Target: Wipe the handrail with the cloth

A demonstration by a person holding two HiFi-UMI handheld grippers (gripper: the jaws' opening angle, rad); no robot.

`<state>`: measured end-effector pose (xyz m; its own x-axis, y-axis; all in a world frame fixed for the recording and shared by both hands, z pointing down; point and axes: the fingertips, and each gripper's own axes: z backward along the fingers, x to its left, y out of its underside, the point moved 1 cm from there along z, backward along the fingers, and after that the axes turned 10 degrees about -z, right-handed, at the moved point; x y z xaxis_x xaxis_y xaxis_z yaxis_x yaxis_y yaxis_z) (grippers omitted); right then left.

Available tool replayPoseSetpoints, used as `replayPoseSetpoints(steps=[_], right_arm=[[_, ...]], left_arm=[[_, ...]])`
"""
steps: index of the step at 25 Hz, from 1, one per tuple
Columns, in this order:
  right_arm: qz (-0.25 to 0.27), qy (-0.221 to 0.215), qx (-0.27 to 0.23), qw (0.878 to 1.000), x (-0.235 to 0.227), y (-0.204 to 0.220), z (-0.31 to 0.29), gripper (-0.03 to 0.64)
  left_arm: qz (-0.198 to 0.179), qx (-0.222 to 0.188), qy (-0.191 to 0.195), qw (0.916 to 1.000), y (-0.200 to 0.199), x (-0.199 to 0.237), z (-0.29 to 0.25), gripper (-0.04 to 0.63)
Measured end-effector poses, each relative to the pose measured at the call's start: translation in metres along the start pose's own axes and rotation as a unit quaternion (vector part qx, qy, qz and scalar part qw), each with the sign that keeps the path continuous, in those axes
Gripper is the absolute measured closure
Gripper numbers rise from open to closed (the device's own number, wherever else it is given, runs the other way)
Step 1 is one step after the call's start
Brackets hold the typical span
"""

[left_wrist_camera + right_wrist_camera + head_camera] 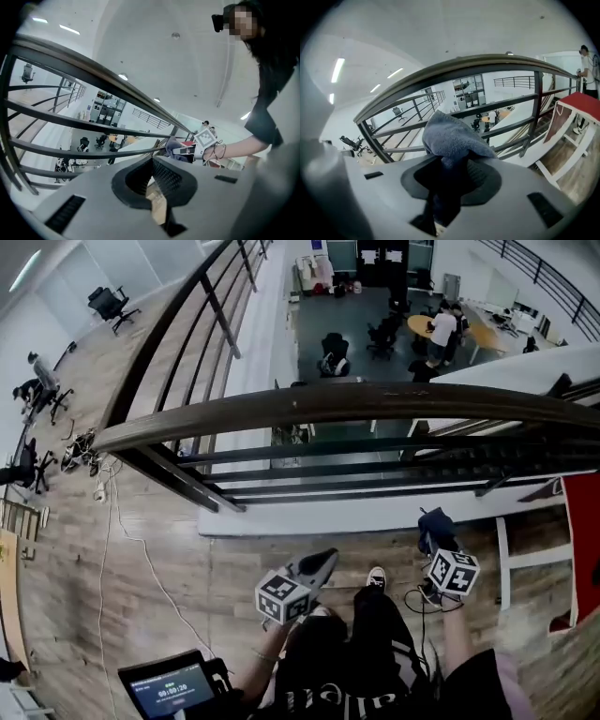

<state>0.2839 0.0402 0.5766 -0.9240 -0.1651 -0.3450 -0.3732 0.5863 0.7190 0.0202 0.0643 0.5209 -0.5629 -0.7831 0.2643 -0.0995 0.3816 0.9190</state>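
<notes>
Both are hovering below the handrail (328, 404): the right gripper (450, 165) is pinching the cloth (452, 136), and the left gripper (152, 174) is pressing its jaws together.

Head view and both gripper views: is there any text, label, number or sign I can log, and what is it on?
Screen, lower left of the head view: a row of timer-like digits, too small to read.
Person's dark top: white print, cut off and blurred, unreadable.
Left marker cube and right marker cube: square patterns only, no letters.
Left and right gripper views: no readable text.
</notes>
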Motion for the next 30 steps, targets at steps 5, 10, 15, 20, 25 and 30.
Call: replayPoseSetpoints(steps=[5, 10, 15, 20, 25, 30], right_arm=[[-0.018, -0.044, 0.001, 0.999, 0.069, 0.039, 0.054, 0.512], [-0.007, -0.080, 0.021, 0.997, 0.120, 0.064, 0.088, 0.512], [0.008, -0.126, 0.022, 0.992, 0.153, 0.072, 0.101, 0.512], [0.032, -0.159, 0.033, 0.986, 0.151, 0.078, 0.126, 0.512], [0.033, -0.178, 0.045, 0.982, 0.123, 0.083, 0.157, 0.512], [0.046, -0.190, 0.052, 0.979, 0.093, 0.085, 0.181, 0.512]], left_arm=[[0.010, -0.010, -0.018, 0.9997, 0.012, -0.019, 0.062, 0.594], [0.020, -0.002, -0.038, 0.9991, 0.017, -0.038, 0.091, 0.594], [0.015, -0.025, -0.056, 0.9980, 0.010, -0.045, 0.099, 0.594], [0.021, -0.054, -0.087, 0.9945, -0.002, -0.071, 0.102, 0.594], [0.027, -0.064, -0.104, 0.9922, -0.002, -0.112, 0.087, 0.594], [0.029, -0.060, -0.103, 0.9924, 0.006, -0.157, 0.068, 0.594]])
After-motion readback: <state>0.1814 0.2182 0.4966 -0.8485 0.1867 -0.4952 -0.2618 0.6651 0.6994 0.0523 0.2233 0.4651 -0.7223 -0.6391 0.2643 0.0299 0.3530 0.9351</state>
